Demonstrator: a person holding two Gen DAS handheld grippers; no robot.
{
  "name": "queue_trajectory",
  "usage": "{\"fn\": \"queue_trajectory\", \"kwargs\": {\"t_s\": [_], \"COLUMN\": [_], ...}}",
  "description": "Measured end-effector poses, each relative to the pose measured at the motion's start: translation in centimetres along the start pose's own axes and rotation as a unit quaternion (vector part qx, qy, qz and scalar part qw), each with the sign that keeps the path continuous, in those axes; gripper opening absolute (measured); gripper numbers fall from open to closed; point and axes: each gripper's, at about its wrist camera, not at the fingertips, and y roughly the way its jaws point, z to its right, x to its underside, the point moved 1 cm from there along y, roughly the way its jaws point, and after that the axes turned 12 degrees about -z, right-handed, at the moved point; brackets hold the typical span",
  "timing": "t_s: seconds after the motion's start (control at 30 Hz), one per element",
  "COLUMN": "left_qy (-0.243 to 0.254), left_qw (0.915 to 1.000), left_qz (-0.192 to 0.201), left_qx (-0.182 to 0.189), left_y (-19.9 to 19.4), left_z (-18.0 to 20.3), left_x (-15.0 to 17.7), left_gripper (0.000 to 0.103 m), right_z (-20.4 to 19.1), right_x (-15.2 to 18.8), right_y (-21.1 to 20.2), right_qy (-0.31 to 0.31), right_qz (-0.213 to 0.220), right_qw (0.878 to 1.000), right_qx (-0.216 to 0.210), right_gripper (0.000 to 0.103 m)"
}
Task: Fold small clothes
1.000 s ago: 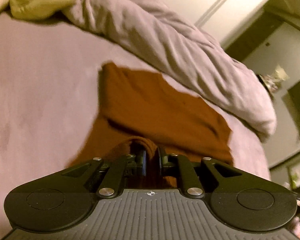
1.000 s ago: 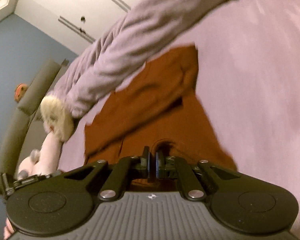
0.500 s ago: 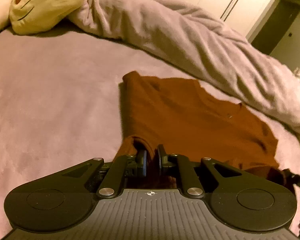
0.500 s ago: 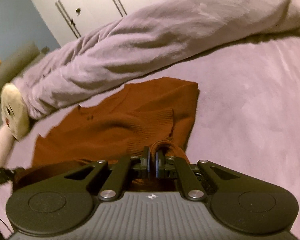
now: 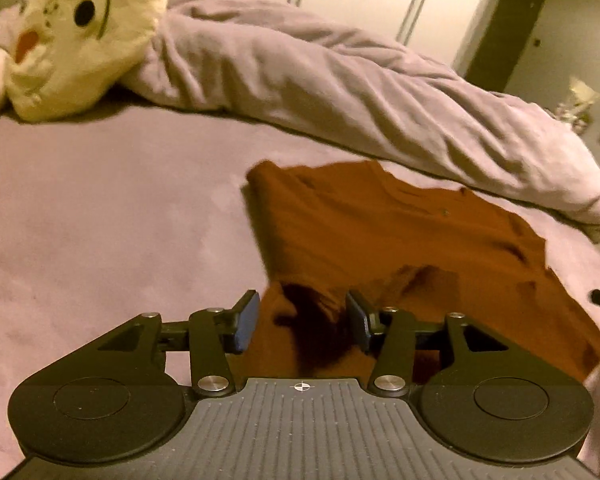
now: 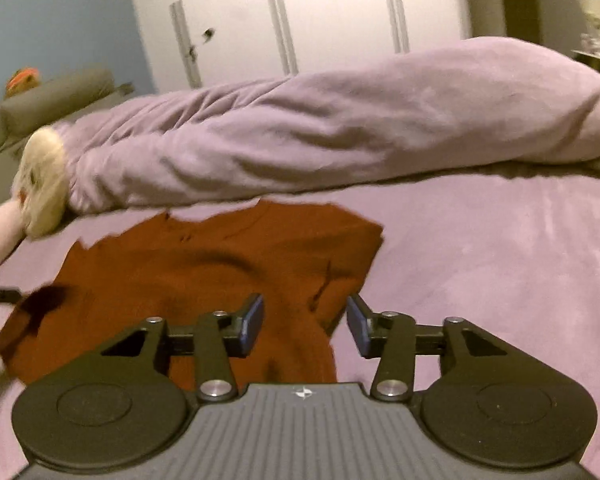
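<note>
While jaws just opened, rust sweater (image 5: 400,240) on bed (image 5: 100,232)

Left gripper (image 5: 302,322) and right gripper (image 6: 304,326): jaws just opened, a second ago pinched tight on bunched folds of the brown shirt (image 5: 400,236). Cloth now loose between the left pads, touching neither; hem partly between the right pads. Shirt no longer lifted at the near edge, now lying flatter across the purple bedsheet (image 5: 100,220).
</note>
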Motion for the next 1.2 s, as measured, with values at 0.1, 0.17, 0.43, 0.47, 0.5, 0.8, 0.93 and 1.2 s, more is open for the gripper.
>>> {"fn": "queue_trajectory", "kwargs": {"t_s": [0.1,0.17,0.43,0.47,0.5,0.8,0.93,1.2], "left_qy": [0.010,0.023,0.096,0.089,0.078,0.019,0.008,0.046], "left_qw": [0.9998,0.9990,0.9947,0.9955,0.9965,0.9993,0.9997,0.9987], "left_qz": [-0.013,-0.016,-0.028,-0.030,-0.032,-0.032,-0.021,0.003], "left_qx": [0.007,0.036,0.024,0.011,0.008,-0.003,-0.012,0.023], "left_y": [1.2,1.4,2.3,2.8,3.3,6.1,5.1,3.1], "left_z": [0.3,0.5,1.6,1.3,1.0,0.9,0.5,2.8], "left_x": [-0.1,-0.2,-0.2,-0.4,-0.6,-2.9,-2.8,-2.7], "left_gripper": [0.055,0.060,0.082,0.082,0.081,0.039,0.020,0.010], "right_z": [-0.4,-0.6,-1.5,-1.4,-1.3,-0.7,-1.2,-2.6], "right_x": [0.3,0.0,-1.5,-1.6,-1.7,-2.0,-2.0,-1.9], "right_y": [1.1,2.1,6.0,6.4,6.7,6.4,5.8,4.4], "right_qy": [-0.020,-0.025,-0.055,-0.049,-0.040,-0.030,-0.050,-0.066], "right_qz": [-0.017,-0.025,-0.060,-0.064,-0.066,-0.060,-0.055,-0.030], "right_qw": [1.000,0.999,0.997,0.997,0.997,0.998,0.997,0.997], "right_qx": [0.007,0.009,0.004,0.001,-0.003,-0.015,-0.017,-0.022], "right_gripper": [0.048,0.049,0.049,0.049,0.049,0.009,0.008,0.008]}}
